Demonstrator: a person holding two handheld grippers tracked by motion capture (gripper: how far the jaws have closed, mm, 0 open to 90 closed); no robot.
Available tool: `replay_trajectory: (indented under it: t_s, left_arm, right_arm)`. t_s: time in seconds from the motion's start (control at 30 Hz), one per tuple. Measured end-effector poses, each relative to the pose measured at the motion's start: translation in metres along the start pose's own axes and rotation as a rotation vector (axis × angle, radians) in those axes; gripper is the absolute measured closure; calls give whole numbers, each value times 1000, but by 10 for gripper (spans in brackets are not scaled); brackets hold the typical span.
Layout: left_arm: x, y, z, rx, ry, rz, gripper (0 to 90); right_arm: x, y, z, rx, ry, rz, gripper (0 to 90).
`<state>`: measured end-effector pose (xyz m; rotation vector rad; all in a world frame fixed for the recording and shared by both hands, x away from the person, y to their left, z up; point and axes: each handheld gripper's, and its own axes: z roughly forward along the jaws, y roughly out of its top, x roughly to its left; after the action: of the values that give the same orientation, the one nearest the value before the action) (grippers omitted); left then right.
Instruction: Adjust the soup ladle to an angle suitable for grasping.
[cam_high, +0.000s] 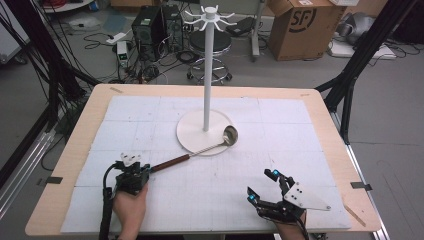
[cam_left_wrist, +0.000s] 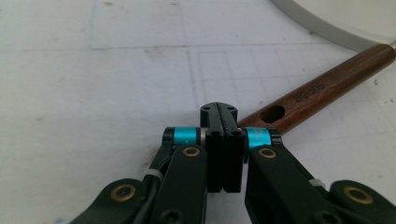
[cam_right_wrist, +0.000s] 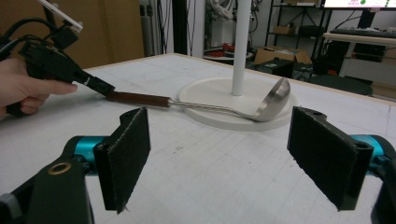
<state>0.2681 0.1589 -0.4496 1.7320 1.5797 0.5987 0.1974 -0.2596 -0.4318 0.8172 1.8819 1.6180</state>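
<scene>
- So, the ladle (cam_high: 200, 150) lies on the white mat (cam_high: 300, 145) in the middle of the table (cam_high: 75, 145), running diagonally from near left to far right.
- Its steel bowl (cam_high: 230, 135) rests on the round white base (cam_high: 192, 131) of the hook stand (cam_high: 207, 65), on the base's right edge; the thin metal shaft crosses the base rim.
- The wooden handle (cam_left_wrist: 327, 88) lies off the base on the mat, with a hanging hole near its end and some small lettering too blurred to read.
- Left gripper (cam_high: 134, 172) sits at the handle's end, held in the person's left hand (cam_high: 131, 207). In the left gripper view its jaws are pressed together, with the handle end right at their tips. Whether they actually pinch the wood or just touch it can't be told.
- From the right gripper view, that gripper's black tip (cam_right_wrist: 95, 85) meets the brown handle end, so they're at least touching.
- Right gripper (cam_high: 261, 186) hovers low over the mat at the near right, well apart from the ladle. Its jaws are spread wide, with nothing between the pads (cam_right_wrist: 128, 154).
- Past the table: a cardboard box (cam_high: 300, 25), a stool (cam_high: 210, 50) and cables on the floor.
</scene>
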Motion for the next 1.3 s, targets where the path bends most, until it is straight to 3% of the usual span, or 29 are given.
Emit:
replay_trajectory:
  t_s: [0.17,0.37,0.43,0.53,0.63,0.77,1.0,1.3]
  left_arm:
    - [-10,4,6,-3,-16,10,899]
    - [4,-4,-14,-55,-56,-39,899]
    - [8,-10,-23,-79,-105,-47,899]
    - [5,-15,-29,-64,-191,-16,899]
    - [-3,-16,-24,-21,-224,33,899]
    - [-9,-14,-14,21,-199,85,899]
    - [-5,6,7,30,-143,69,899]
    - [2,14,18,7,-104,34,899]
  right_arm:
    - [-2,0,-2,-3,-5,-3,209]
    - [-4,-1,-6,-2,-20,0,210]
    - [-4,-1,-7,0,-23,2,210]
    - [-3,-1,-7,5,-23,1,210]
    - [-1,-1,-6,9,-25,-8,210]
    - [2,-1,-4,16,-26,-18,211]
    - [0,-3,-5,21,-30,-25,217]
    - [-1,-4,-11,20,-40,-17,217]
